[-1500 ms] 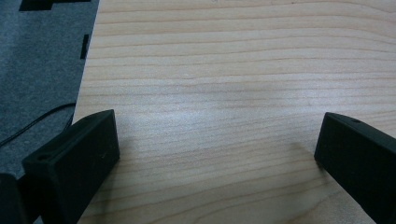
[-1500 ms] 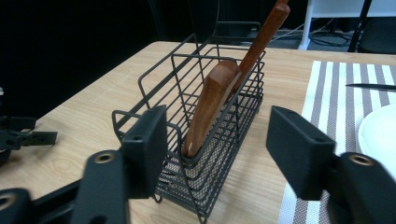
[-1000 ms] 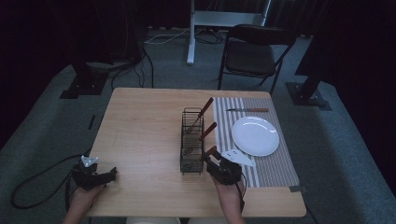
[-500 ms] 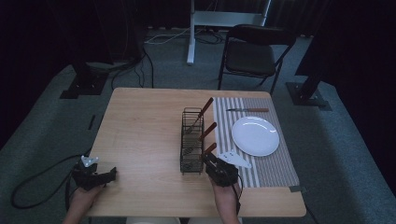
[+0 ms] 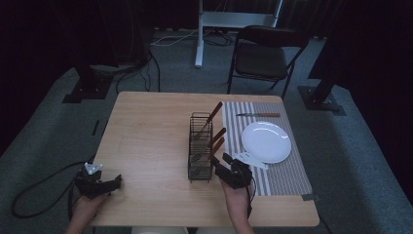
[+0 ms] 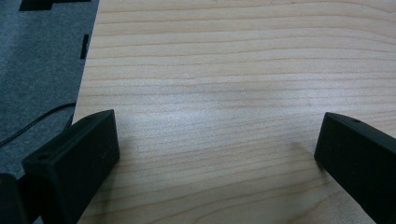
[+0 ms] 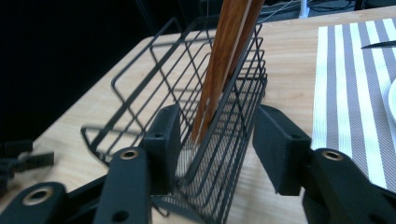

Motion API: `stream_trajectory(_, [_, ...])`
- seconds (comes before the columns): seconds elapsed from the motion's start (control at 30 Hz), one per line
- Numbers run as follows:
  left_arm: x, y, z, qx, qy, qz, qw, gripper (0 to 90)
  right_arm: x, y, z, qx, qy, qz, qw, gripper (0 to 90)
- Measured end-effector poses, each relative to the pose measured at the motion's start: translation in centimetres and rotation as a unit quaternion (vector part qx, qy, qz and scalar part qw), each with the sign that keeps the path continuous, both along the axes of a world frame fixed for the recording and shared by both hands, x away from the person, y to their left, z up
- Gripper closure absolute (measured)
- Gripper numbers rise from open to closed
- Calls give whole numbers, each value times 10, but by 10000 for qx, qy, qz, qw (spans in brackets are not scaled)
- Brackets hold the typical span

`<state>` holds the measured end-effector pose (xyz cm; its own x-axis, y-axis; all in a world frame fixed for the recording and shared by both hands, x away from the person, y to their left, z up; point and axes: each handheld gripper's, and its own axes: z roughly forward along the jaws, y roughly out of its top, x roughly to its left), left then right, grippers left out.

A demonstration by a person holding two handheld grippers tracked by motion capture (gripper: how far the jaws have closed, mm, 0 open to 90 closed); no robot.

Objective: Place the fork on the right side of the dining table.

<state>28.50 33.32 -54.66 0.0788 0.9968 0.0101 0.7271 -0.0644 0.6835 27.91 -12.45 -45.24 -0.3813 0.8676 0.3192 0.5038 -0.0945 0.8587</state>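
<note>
Since the earlier frame, our right gripper (image 7: pixel 215 140) has edged toward the wire basket (image 5: pixel 200 146) and its jaws have just been opening. Released now, they straddle the basket's near corner and two wooden handles (image 7: pixel 224 60). Our left gripper (image 5: pixel 104 183), well left of the basket, gapes over bare table (image 6: pixel 233 70).

Bare table (image 5: pixel 146 141) lies open left of the wire caddy (image 5: pixel 200 148); plate (image 5: pixel 266 142) crowds its right.

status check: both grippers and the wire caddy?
Left gripper open, idle over table. Right gripper open, jaws just been opening, straddling black wire-mesh caddy wall. Wooden-handled utensils inside, unheld.
</note>
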Motion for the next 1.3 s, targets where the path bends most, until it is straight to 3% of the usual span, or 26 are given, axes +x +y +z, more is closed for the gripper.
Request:
stream_trajectory(0.33, [0, 0, 0, 0, -1, 0, 10000, 3, 30, 15, -1, 50, 111, -27, 9999, 491])
stream_trajectory(0.57, [0, 0, 0, 0, 0, 0, 10000, 3, 46, 22, -6, -62, 296, 44, 9995, 630])
stream_trajectory(0.97, [0, 0, 0, 1, -1, 1, 10000, 3, 41, 15, 0, -47, 229, 44, 9997, 773])
stream_trajectory(1.3, [0, 0, 0, -2, -4, 2, 10000, 3, 39, 11, 1, 109, 247, 111, 9996, 793])
